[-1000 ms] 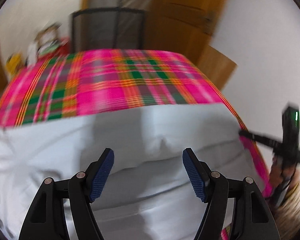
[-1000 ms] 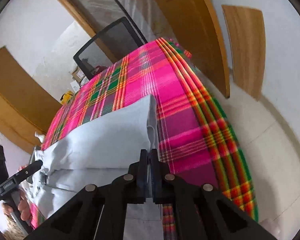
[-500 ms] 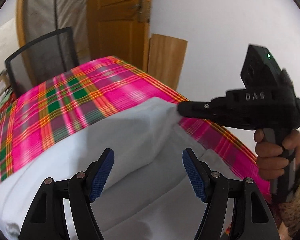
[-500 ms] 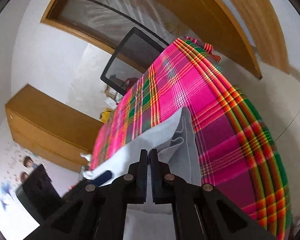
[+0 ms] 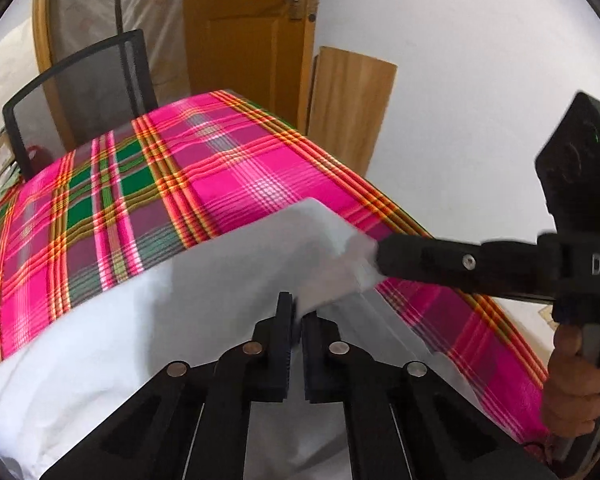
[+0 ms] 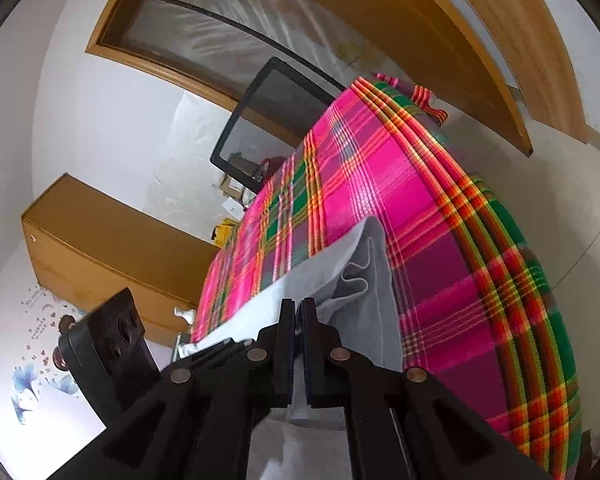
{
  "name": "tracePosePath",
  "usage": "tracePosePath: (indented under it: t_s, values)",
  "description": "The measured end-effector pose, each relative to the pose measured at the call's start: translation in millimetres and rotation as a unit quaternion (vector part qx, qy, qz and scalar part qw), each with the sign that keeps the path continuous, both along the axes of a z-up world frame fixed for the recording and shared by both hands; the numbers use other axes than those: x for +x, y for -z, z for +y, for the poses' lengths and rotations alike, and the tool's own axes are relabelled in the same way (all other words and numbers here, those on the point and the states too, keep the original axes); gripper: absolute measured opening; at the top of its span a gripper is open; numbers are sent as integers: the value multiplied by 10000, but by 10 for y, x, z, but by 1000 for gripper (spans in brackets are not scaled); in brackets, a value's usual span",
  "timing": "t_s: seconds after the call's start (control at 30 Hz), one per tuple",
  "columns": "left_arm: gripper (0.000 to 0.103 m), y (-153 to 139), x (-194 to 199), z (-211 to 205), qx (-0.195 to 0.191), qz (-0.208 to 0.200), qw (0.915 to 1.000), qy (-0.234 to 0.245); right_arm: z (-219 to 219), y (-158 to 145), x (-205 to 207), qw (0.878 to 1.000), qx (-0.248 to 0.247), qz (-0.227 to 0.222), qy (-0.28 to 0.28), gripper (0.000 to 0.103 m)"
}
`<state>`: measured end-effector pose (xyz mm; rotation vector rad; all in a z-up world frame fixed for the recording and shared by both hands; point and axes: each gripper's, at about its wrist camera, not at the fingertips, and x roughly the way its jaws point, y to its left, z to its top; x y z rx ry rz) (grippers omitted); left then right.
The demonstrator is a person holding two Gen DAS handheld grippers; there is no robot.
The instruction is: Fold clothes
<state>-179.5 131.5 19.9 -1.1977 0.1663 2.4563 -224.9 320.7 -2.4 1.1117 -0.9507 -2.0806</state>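
Note:
A white garment (image 5: 172,320) lies on a pink, green and orange plaid cover (image 5: 228,184), its right end lifted off the cover. My left gripper (image 5: 298,312) is shut on a fold of the lifted cloth near that end. My right gripper (image 5: 380,258) comes in from the right and grips the garment's corner, held by a hand (image 5: 572,396). In the right wrist view the right gripper (image 6: 298,314) has the garment (image 6: 370,280) pinched between its pads, and its jaws are starting to open. The left gripper's black body (image 6: 108,348) shows at the lower left.
The plaid cover (image 6: 380,184) drops off at its right edge toward the floor. A black mesh chair (image 5: 84,88) stands at the far end. Behind are a wooden door (image 5: 252,40), a wooden board (image 5: 348,108) against the white wall, and a wooden cabinet (image 6: 100,240).
My left gripper swung right toward the garment's lifted end and went from wide open to shut on the cloth. The right gripper kept its grip on the corner, raised and rolled a little.

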Motion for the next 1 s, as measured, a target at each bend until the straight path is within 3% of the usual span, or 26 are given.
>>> tracePosePath:
  t_s: [0.17, 0.23, 0.27, 0.33, 0.5, 0.6, 0.77, 0.9, 1.0]
  values:
    - [3, -154, -47, -100, 355, 132, 9991, -191, 89, -120, 92, 9946, 870, 438, 349, 12]
    - [3, -218, -93, -138, 555, 135, 9980, -267, -12, -240, 184, 9816, 1666, 845, 407, 12]
    - [3, -246, -107, -163, 619, 163, 9974, -329, -95, -301, 237, 9729, 2016, 1080, 350, 12]
    - [3, -303, -134, -213, 746, 219, 9959, -453, -295, -347, 304, 9672, 2100, 1408, -232, 12]
    - [3, -369, -164, -287, 956, 251, 9933, -593, -721, -174, 178, 9432, 2953, 1287, -815, 12]
    - [3, -363, -128, -236, 938, 351, 9941, -422, -704, -87, 5, 9477, 2911, 1039, -797, 12]
    - [3, -327, -104, -181, 1013, 290, 9941, -275, -516, -2, -256, 9658, 2509, 617, -231, 12]
    - [3, -313, -73, -172, 1072, 256, 9936, -228, -410, 51, -390, 9669, 2505, 441, 196, 12]
    - [3, -297, -76, -180, 1090, 207, 9935, -269, -369, 82, -480, 9740, 2218, 337, 299, 12]
